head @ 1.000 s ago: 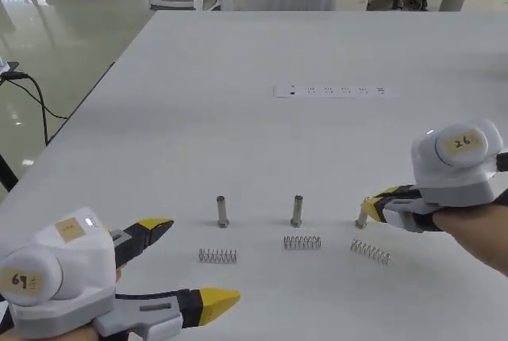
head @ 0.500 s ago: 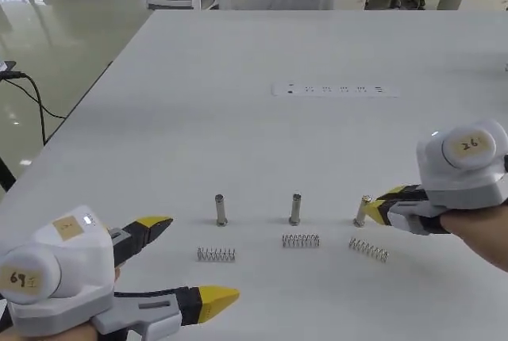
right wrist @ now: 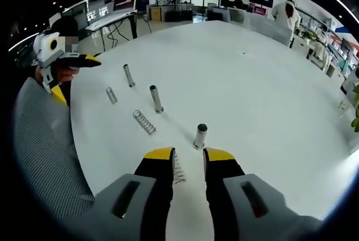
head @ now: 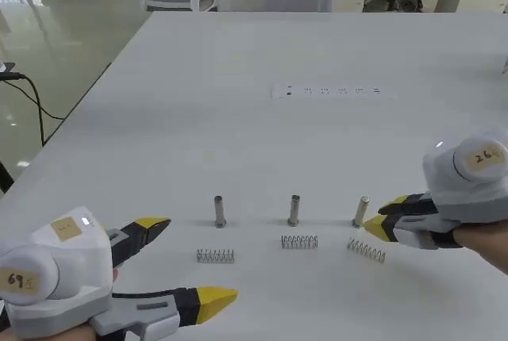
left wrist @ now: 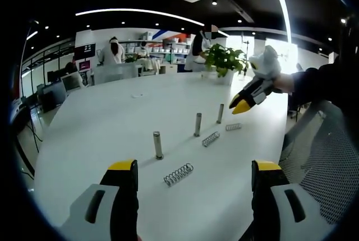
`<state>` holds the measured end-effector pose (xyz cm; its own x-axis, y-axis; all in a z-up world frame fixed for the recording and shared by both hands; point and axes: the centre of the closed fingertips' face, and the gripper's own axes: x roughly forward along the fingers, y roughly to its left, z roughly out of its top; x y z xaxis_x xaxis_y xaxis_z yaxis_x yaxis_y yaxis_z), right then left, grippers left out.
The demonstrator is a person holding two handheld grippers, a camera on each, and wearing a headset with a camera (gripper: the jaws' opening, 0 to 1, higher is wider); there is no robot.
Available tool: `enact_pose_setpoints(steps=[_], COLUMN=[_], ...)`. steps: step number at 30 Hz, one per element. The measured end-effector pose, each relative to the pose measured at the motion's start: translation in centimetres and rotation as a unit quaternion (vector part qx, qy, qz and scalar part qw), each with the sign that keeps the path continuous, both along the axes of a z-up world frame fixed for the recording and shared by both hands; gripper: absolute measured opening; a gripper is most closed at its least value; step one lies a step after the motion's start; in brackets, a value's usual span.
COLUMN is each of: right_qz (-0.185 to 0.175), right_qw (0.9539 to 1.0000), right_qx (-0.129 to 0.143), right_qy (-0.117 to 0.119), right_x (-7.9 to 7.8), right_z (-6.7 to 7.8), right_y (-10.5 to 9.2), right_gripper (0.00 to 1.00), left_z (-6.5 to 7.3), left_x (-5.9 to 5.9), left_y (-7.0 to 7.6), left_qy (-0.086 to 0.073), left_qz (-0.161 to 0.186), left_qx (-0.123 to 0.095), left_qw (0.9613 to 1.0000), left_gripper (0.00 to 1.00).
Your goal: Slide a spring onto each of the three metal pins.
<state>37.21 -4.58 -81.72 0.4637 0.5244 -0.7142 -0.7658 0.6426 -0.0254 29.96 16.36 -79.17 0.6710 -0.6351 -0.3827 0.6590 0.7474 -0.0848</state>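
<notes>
Head view | left gripper (head: 202, 258): body cut by bottom edge | right gripper (head: 374, 220): rear cut by right edge | power strip (head: 325, 91): markings too small to read.

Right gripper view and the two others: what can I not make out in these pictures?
Right gripper view: the nearest spring is partly hidden by the right gripper; whether they touch cannot be told.
Head view: the left gripper is cut off by the bottom edge.
Head view: the power strip is too small to read its markings.
</notes>
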Motion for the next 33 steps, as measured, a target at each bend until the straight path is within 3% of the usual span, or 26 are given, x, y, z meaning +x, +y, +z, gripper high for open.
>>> enact_pose_setpoints(steps=[7, 19, 33], right_qz=[0.03, 0.046, 0.069], right_qw=[0.9992, 0.9972, 0.9946], right_qx=[-0.015, -0.04, -0.06], right_qy=[0.019, 0.043, 0.051], right_x=[-1.5, -2.1, -2.3], right_z=[-1.4, -3.4, -4.8], right_y=[-0.1, -0.7, -1.0], right_gripper=[0.23, 0.23, 0.18], left_z=[0.0, 0.0, -0.3], left_x=[-0.1, -0.2, -0.1], left_y=[-0.2, -0.1, 0.1], left_qy=[0.0, 0.0, 0.003], left_qz=[-0.004, -0.001, 0.002], left_qx=[0.0, -0.002, -0.003], left_qw=[1.0, 1.0, 1.0], left_gripper=[0.82, 0.82, 0.82])
